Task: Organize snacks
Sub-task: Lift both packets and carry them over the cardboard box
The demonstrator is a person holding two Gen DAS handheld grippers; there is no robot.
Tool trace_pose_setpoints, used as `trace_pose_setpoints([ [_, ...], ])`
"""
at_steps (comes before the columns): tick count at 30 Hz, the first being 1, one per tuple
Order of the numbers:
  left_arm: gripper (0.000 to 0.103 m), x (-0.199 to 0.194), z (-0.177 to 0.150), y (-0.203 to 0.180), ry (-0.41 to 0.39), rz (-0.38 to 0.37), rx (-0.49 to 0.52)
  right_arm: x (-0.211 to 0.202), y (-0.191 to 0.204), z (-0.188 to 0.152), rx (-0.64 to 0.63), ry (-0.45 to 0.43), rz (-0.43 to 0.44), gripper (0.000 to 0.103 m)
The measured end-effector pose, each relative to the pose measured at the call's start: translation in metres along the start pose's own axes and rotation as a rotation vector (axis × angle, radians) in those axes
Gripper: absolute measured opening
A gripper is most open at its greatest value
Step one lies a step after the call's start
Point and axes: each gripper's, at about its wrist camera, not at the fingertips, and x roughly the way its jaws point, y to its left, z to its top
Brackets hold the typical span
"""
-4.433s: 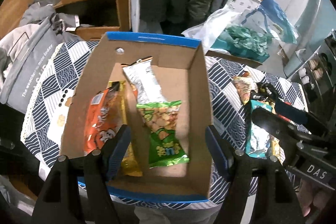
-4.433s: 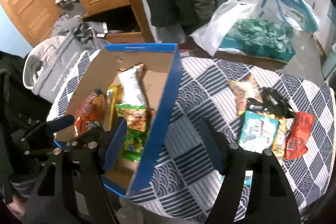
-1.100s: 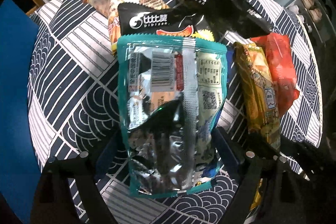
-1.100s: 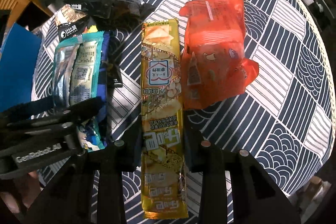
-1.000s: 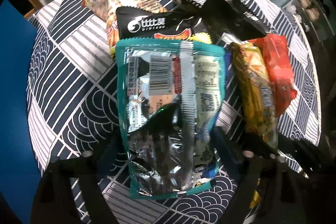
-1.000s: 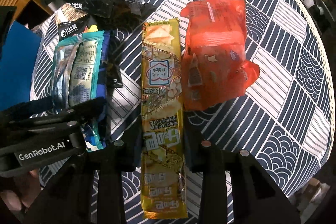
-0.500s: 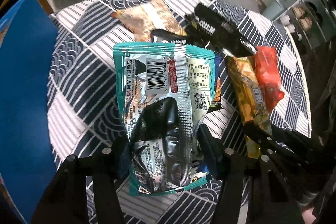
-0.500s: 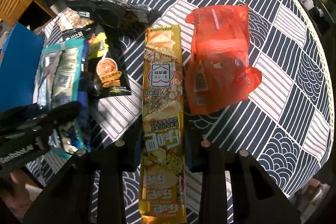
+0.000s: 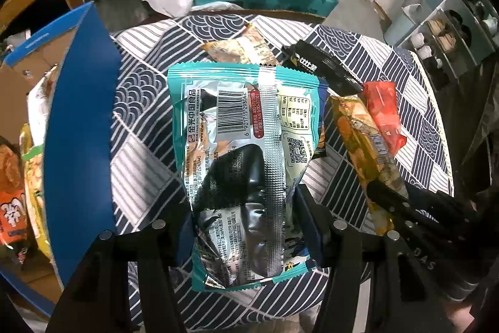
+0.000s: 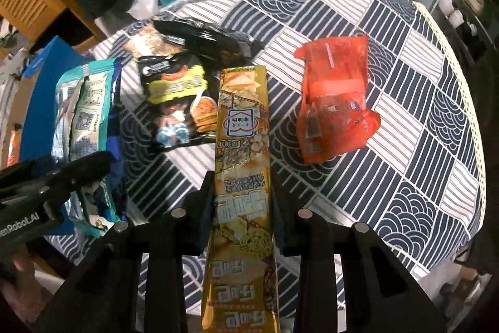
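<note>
Two packets clamped at once, both clear of the tablecloth [image 10: 405, 102]. Left gripper [image 9: 243, 217] pinching the lower half of a teal foil snack pouch [image 9: 243, 127], barcode side up; right gripper [image 10: 241, 202] fully closed on a long gold cracker packet [image 10: 243, 145].

Destination likely the blue-sided cardboard box [image 9: 81, 120] at nine o'clock in the left view, already holding packets. Best carried across one after the other, clearing the blue wall first, then lowered flat beside the contents before letting go. Worth avoiding a squeeze tighter than needed.

Left behind: red packet [image 10: 333, 102] at two o'clock, black chip bag [image 10: 177, 102] at eleven.
</note>
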Motion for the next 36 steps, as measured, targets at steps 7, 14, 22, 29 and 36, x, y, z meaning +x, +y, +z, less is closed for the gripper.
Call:
trace_pose_setpoints([
  [7,0.059,-0.026,-0.006,0.015,-0.034,0.000,-0.007,-0.023,0.015,-0.001,-0.026,-0.042,0.017,0.030],
  [14,0.059,-0.056,-0.013,0.033,-0.092,0.014,-0.002,-0.041,0.035,-0.001,-0.064,-0.084,0.035,0.030],
  [22,0.059,-0.087,-0.020,0.054,-0.148,0.024,-0.012,-0.058,0.062,0.002,-0.112,-0.123,0.061,0.030],
  [29,0.060,-0.109,-0.022,0.079,-0.186,0.023,-0.044,-0.072,0.091,0.008,-0.152,-0.156,0.095,0.030],
  [36,0.059,-0.125,-0.023,0.112,-0.217,0.027,-0.092,-0.076,0.123,0.016,-0.189,-0.173,0.125,0.030],
])
